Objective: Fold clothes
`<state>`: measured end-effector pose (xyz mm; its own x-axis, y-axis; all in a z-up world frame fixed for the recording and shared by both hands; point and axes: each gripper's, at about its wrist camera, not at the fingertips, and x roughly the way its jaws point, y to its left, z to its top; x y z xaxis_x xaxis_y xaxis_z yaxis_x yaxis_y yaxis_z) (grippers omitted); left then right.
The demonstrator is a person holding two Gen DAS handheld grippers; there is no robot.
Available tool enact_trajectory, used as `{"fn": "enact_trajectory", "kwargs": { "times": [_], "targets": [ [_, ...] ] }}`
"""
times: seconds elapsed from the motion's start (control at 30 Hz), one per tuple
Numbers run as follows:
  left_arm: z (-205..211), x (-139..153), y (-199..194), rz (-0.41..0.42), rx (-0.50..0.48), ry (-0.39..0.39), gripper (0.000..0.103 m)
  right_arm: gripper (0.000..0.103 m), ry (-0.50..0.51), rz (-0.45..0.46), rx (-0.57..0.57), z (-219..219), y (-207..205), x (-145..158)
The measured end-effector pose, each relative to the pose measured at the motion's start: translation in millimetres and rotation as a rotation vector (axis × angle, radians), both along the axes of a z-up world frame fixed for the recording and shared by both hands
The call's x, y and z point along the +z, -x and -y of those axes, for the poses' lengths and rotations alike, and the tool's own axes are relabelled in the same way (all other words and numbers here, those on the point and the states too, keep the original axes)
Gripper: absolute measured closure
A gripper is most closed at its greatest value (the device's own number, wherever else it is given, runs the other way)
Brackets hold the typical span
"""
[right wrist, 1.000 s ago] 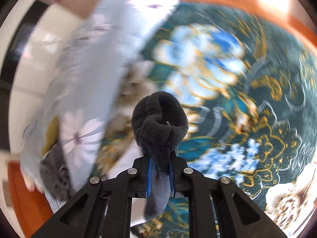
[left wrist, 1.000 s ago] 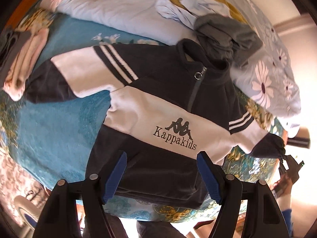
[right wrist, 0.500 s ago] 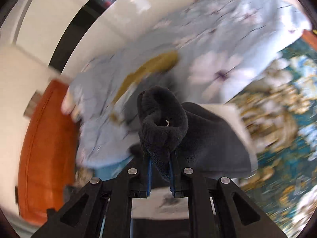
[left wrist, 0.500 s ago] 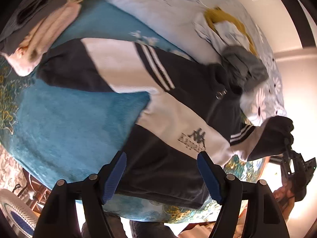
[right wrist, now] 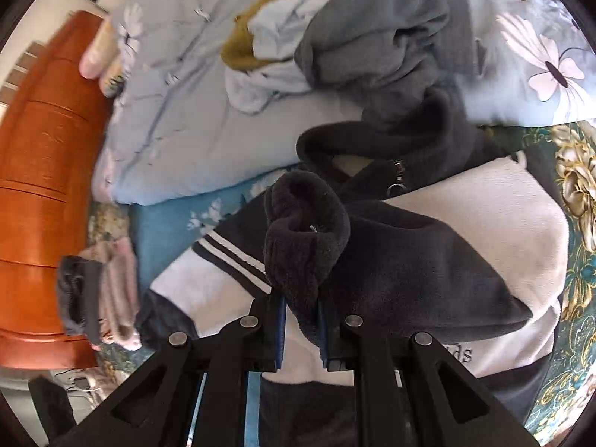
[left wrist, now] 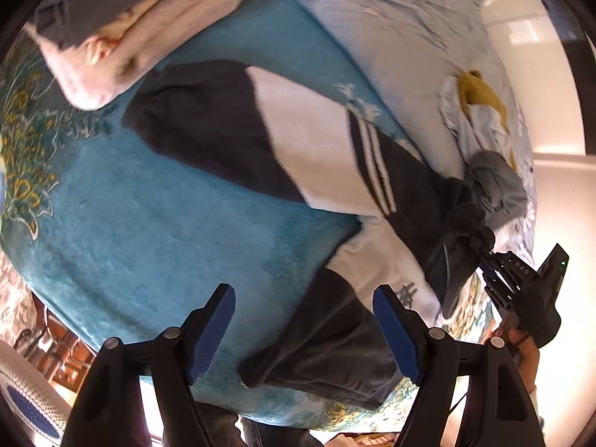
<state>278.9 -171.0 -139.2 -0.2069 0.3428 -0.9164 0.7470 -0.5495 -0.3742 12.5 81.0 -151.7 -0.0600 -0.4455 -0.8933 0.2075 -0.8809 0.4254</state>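
A dark navy and white zip sweatshirt [left wrist: 327, 171] lies face up on a teal bedspread [left wrist: 156, 223]. Its left sleeve [left wrist: 208, 126] lies stretched out flat. My right gripper [right wrist: 301, 320] is shut on the dark cuff [right wrist: 305, 231] of the other sleeve and holds it folded over the chest, near the collar and zip ring [right wrist: 396, 186]. The right gripper also shows in the left wrist view [left wrist: 480, 242]. My left gripper [left wrist: 303, 320] is open and empty above the sweatshirt's lower hem [left wrist: 335, 365].
A light blue floral quilt [right wrist: 193, 119] lies behind the sweatshirt, with a pile of grey, pale blue and mustard clothes [right wrist: 372, 37] on it. Folded pink and grey garments [left wrist: 123, 37] lie beyond the outstretched sleeve. An orange wooden headboard [right wrist: 41, 186] stands at the bed's end.
My right gripper has carried the sleeve cuff from off the bed's side inward over the sweatshirt's chest. My left gripper has swung left, over the hem and toward the outstretched sleeve.
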Motion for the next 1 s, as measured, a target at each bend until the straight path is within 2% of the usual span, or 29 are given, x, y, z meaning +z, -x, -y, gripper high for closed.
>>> {"fn": "enact_trajectory", "kwargs": {
  "times": [0.1,0.23,0.37,0.43,0.5,0.57,0.63,0.7,0.8,1.0],
  "targets": [
    [8,-14,1,0.020,0.036,-0.019,0.023,0.088,-0.044,0.014,0.024,20,4,-10],
    [10,-26,13,0.026,0.035,-0.030,0.023,0.088,-0.104,0.045,0.076,38,6,-32],
    [6,-38,24,0.031,0.023,-0.045,0.023,0.083,-0.108,0.093,0.090,47,8,-57],
    [4,-45,28,0.042,0.021,-0.049,0.023,0.074,-0.097,0.110,0.122,52,6,-64],
    [2,-50,30,0.051,0.019,-0.052,0.023,0.057,-0.032,0.144,0.156,53,4,-67],
    [3,-55,31,0.051,0.026,-0.049,0.023,0.051,0.059,0.190,0.190,52,2,-68],
    [8,-57,29,0.047,0.050,-0.030,0.023,0.050,0.086,0.175,0.201,45,2,-58],
    [18,-59,23,0.046,0.103,0.009,0.023,0.050,0.102,0.153,0.186,32,3,-45],
    [41,-63,5,0.033,0.252,0.067,0.023,0.049,0.127,0.140,0.089,-2,7,-28],
    [90,-88,-33,-0.005,0.543,0.078,0.024,0.049,0.035,0.130,0.015,-54,-14,-6]
  ]
}}
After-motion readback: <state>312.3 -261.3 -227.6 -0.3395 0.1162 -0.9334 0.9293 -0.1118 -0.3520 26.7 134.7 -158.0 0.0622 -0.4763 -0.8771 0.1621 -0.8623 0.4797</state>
